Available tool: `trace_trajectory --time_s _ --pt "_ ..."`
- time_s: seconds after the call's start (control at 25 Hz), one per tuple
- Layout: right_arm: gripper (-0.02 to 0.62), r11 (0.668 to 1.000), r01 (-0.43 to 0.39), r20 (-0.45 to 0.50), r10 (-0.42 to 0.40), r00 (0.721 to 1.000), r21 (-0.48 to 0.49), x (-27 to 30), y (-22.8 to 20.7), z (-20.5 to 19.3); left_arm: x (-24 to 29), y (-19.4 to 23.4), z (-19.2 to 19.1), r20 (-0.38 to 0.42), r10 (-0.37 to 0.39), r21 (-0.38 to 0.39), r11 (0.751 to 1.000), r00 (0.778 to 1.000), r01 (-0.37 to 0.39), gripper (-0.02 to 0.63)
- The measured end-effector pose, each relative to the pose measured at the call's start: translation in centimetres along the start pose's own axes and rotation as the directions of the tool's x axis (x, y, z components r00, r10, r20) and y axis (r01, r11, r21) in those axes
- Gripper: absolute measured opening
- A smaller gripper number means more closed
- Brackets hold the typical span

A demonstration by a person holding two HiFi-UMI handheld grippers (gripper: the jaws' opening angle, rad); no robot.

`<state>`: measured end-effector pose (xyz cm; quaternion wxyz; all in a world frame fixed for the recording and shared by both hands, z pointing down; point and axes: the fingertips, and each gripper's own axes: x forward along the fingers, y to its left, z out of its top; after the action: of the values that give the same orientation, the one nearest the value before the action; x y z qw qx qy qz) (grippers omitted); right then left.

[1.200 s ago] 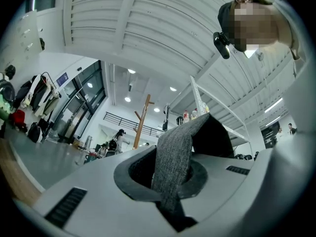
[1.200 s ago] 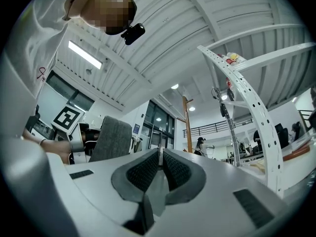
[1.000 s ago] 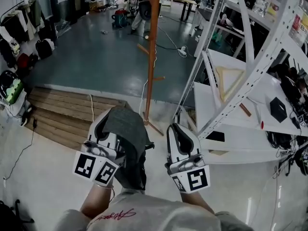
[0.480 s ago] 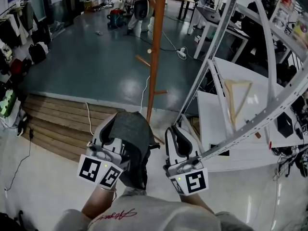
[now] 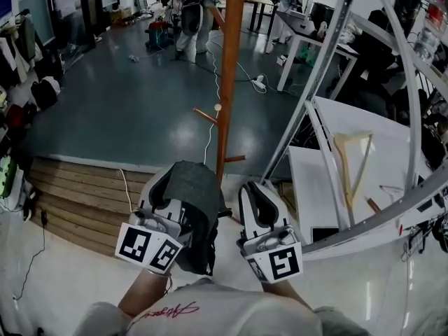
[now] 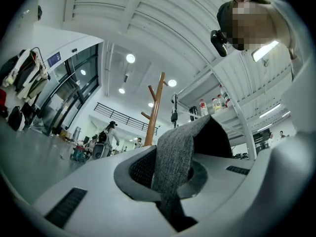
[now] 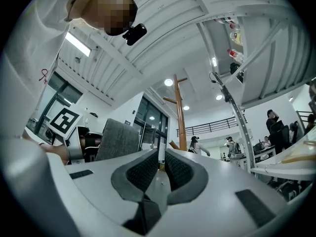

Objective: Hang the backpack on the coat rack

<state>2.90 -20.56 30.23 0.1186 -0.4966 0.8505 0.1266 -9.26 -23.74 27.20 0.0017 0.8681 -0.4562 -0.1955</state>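
Approach step: left gripper (image 6: 170,174) jaws clamp the backpack strap (image 6: 177,142), right gripper (image 7: 160,169) jaws closed empty; next, probably hooking it over a coat rack (image 5: 229,82) peg.

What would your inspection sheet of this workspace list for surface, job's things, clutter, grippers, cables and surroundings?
Surface: dark floor, with wooden steps leading down to it.
Job's things: backpack's grey strap; wooden coat rack ahead.
Clutter: bags along the left wall; wooden triangle on white table.
Grippers: left gripper shut on the strap; right gripper shut, empty.
Cables: white cable beside the rack; black cable lower left.
Surroundings: white shelving frame at right; people in the background.
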Motion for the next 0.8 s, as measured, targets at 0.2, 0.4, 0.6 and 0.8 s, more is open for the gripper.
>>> trace_trajectory --time_s 0.2,0.4,0.6,0.8 --pt "0.079 0.999 -0.033 -0.009 0.033 0.999 0.012 2.5 0.5 -0.2 2.1 2.4 -0.1 0.0 0.012 -0.003 1.0 1.0 -0.012 0.035" --pt "0.174 0.994 -0.106 -0.019 0.107 0.994 0.023 3.9 0.8 -0.2 4.2 3.4 -0.7 0.004 0.044 0.013 0.999 0.999 -0.044 0.035" --pt "0.203 0.976 -0.218 0.037 0.217 0.976 0.024 5.4 2.4 0.7 5.9 4.3 -0.9 0.004 0.081 0.029 0.996 0.997 -0.081 0.035" --pt "0.219 0.967 -0.256 0.001 0.256 0.967 0.003 6.7 3.4 -1.3 6.9 4.7 -0.5 0.025 0.107 0.035 0.994 0.994 -0.108 0.035"
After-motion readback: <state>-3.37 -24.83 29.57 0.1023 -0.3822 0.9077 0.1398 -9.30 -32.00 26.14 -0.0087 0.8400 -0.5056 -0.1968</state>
